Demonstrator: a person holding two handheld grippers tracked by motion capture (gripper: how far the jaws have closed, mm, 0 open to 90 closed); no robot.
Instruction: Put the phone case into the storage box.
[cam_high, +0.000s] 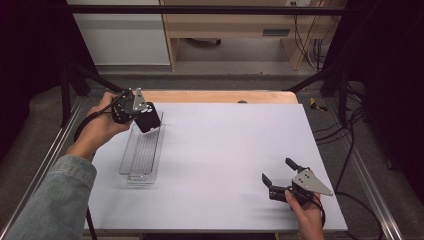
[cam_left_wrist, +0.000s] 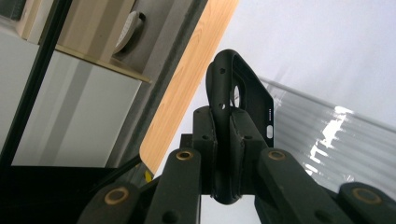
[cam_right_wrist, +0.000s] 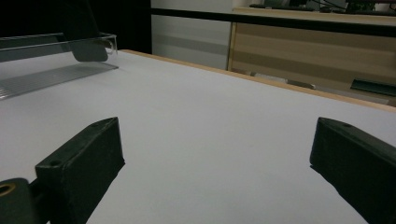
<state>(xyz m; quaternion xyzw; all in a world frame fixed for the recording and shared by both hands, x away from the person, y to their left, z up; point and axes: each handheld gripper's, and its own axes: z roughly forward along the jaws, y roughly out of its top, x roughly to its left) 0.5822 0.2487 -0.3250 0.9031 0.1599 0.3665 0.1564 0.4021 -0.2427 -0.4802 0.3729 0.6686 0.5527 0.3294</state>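
- Jaws of the left gripper (cam_high: 145, 121) clamp a black phone case (cam_left_wrist: 243, 100) above the clear tray (cam_high: 143, 152).
- Right gripper (cam_high: 280, 171) rests with jaws apart on the white table (cam_high: 225, 150); wooden cabinets (cam_high: 235, 25) stand behind.

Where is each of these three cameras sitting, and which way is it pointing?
High view: above the person's side, facing forward and down on the white table; both forearms, left gripper and right gripper show.
Left gripper view: rides the left gripper, looking along jaws shut on a black phone case above the clear tray.
Right gripper view: rides the right gripper, low, looking across the table between open jaws.
Shared: the clear tray and phone case appear in all three.
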